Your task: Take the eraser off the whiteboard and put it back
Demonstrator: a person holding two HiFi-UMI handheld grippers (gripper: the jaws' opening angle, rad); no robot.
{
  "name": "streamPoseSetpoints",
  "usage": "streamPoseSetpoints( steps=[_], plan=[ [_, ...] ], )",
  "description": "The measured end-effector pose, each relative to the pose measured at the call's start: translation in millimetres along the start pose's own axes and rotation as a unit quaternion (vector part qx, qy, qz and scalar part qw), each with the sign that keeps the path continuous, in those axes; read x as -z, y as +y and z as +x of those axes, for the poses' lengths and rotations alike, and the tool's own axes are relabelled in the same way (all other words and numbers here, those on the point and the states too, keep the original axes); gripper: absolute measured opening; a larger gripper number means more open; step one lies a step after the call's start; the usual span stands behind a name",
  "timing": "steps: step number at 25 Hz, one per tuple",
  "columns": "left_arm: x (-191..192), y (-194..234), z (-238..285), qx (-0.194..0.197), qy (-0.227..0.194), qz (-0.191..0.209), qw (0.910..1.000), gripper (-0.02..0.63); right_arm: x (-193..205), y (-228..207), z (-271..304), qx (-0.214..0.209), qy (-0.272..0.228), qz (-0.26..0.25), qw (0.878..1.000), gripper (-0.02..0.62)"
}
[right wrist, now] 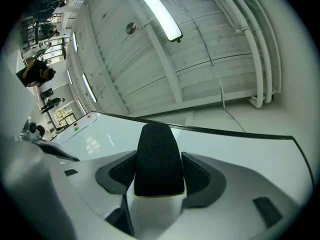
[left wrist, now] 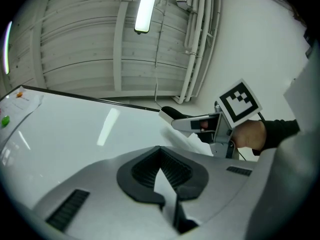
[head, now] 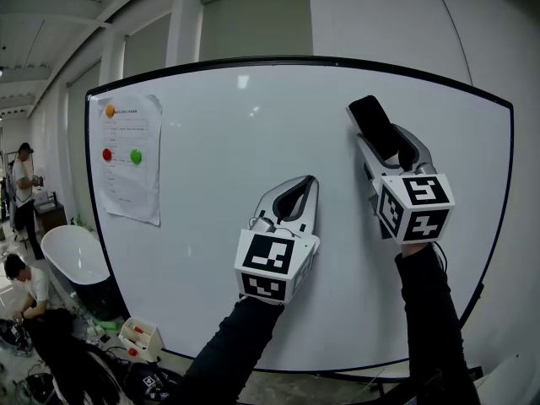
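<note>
At the far left of the room a person [head: 23,188] stood well away from the whiteboard [head: 245,116]. On the board's left part hung a printed sheet [head: 131,163]. It had an orange magnet [head: 110,110] at the top, and a red magnet [head: 107,154] and a green magnet [head: 136,156] side by side lower down. Near the board's middle the left gripper [head: 310,180] pointed up at the white surface, its fingers drawn together at the tips with nothing between them. To the right and higher, the right gripper [head: 384,139] had its fingers clamped on the black eraser [head: 369,118]. The eraser stuck out well past the fingertips toward the board's upper right. From where I stood, I could not be sure whether the eraser's face touched the board or hung just off it.
</note>
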State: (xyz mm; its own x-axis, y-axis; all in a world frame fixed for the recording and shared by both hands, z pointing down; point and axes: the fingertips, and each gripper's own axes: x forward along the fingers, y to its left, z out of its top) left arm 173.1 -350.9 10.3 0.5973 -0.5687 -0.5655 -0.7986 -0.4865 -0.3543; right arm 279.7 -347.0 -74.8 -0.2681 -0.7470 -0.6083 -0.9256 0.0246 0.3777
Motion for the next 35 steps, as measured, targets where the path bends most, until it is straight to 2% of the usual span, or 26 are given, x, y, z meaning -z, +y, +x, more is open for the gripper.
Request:
streamPoseSetpoints(
  steps=[5, 12, 21, 35],
  plan=[
    [-2.1, 6.3, 1.6, -0.004, -0.005, -0.004, 1.0000, 0.006, -14.7, -17.3, 22.8, 0.012, 0.003, -0.013, 1.000, 0.278],
    [-8.5, 17.5, 5.5, -0.012, -0.011, 0.016, 0.9997, 0.006, -24.1, -27.1, 44.3, 0.020, 0.005, -0.035, 0.999, 0.278],
    [-8.9, 19.7, 10.4, -0.013, -0.019, 0.016, 0.9996, 0.006, -14.2, -29.4, 61.0, 0.015, 0.027, -0.025, 0.999, 0.278],
    [4.0, 16.9, 9.3, -0.011, -0.016, 0.003, 0.9998, 0.006, -10.0, -27.1, 58.5, -0.001, 0.004, -0.043, 0.999, 0.279]
  ],
)
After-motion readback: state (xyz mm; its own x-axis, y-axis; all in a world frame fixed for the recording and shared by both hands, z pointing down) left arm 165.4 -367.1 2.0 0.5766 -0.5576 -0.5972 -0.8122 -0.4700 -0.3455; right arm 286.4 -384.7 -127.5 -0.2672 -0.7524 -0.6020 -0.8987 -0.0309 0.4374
